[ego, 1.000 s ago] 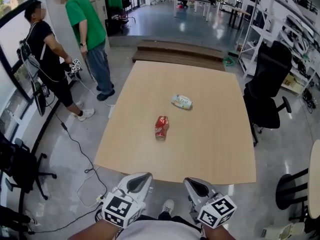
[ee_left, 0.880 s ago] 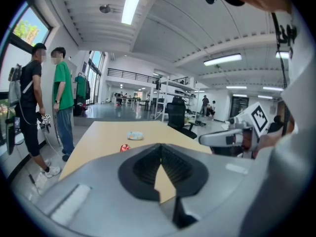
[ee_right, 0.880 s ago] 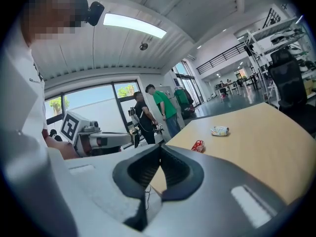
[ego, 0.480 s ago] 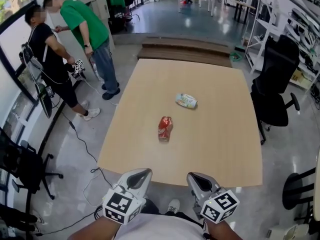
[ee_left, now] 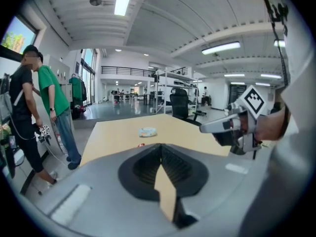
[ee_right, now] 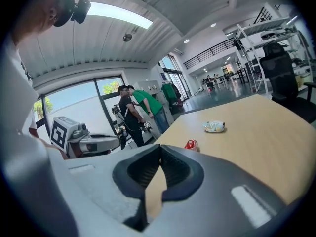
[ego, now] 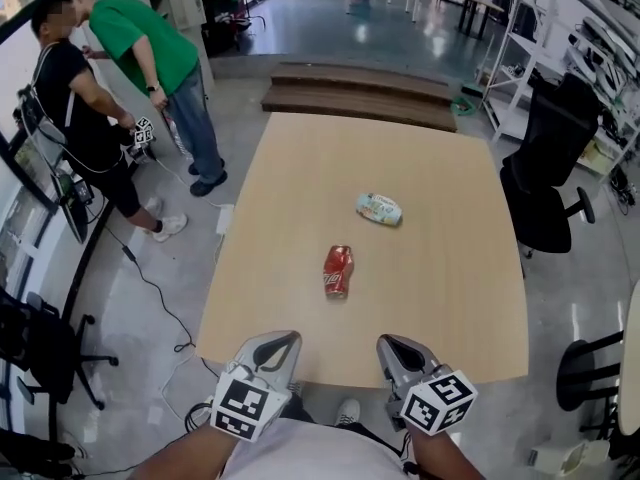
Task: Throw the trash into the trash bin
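A crushed red can (ego: 338, 271) lies on the beige table (ego: 300, 188), nearer my side. A crumpled pale wrapper (ego: 379, 208) lies beyond it, slightly to the right. My left gripper (ego: 283, 340) and right gripper (ego: 392, 343) hover side by side at the table's near edge, short of the can. Both are shut and hold nothing. In the left gripper view the jaws (ee_left: 160, 146) meet, with the can (ee_left: 141, 144) and wrapper (ee_left: 147, 131) ahead. The right gripper view shows the can (ee_right: 191, 144) and wrapper (ee_right: 215, 126) past its shut jaws (ee_right: 160, 147). No trash bin shows in any view.
Two people (ego: 150, 58) stand left of the table, cables (ego: 150, 288) trailing on the floor near them. A black office chair (ego: 545, 198) stands at the table's right side, another chair (ego: 40, 338) at the far left. Wooden steps (ego: 360, 93) lie beyond the table.
Both grippers have come forward to the table's near edge, still shut. The can and wrapper now sit lower and closer in the head view. The person in green has bent further over.
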A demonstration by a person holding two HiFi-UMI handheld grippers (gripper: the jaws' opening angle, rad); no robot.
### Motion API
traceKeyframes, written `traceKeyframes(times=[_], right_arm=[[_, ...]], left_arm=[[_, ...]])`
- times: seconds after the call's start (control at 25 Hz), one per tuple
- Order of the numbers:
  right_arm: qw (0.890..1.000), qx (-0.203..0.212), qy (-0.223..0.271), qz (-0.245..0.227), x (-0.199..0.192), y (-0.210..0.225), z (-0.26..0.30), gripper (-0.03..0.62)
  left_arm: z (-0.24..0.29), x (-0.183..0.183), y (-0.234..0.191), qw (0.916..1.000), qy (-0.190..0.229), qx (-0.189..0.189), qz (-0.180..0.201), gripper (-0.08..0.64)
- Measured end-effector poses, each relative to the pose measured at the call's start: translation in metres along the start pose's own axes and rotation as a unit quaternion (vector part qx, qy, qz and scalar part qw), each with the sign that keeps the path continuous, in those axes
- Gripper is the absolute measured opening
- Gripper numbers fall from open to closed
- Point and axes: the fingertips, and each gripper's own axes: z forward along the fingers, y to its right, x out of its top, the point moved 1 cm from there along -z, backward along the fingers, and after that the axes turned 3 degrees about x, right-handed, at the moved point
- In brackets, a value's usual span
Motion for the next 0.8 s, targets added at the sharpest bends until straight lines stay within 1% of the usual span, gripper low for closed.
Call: traceKeyframes(times=[0.16, 0.2, 0.24, 0.4, 0.52, 0.68, 0.8], right_arm=[[1.0, -0.02, -0.02, 0.007, -0.002, 0.009, 0.037, 0.005], [0.999, -0.026, -0.028, 0.012, -0.005, 0.011, 0.045, 0.028], [0.999, -0.032, -0.037, 0.018, -0.009, 0.013, 0.051, 0.034], [0.994, -0.06, -0.081, 0.03, -0.021, 0.028, 0.078, 0.094], [0.989, -0.085, -0.117, 0.03, -0.027, 0.04, 0.1, 0.115], [0.983, -0.109, -0.14, 0.038, -0.029, 0.052, 0.125, 0.16], [0.978, -0.128, -0.162, 0.041, -0.035, 0.063, 0.143, 0.218]], left_arm=[[0.018, -0.012, -0.025, 0.9996, -0.009, -0.025, -0.003, 0.008], [0.021, -0.014, -0.029, 0.9995, -0.011, -0.03, -0.007, 0.008], [0.024, -0.017, -0.032, 0.9992, -0.014, -0.036, -0.011, 0.008], [0.036, -0.029, -0.043, 0.9976, -0.025, -0.057, -0.03, 0.008], [0.046, -0.035, -0.054, 0.9963, -0.034, -0.07, -0.039, 0.008], [0.059, -0.041, -0.071, 0.9944, -0.043, -0.081, -0.053, 0.008], [0.069, -0.044, -0.081, 0.993, -0.049, -0.087, -0.063, 0.008]])
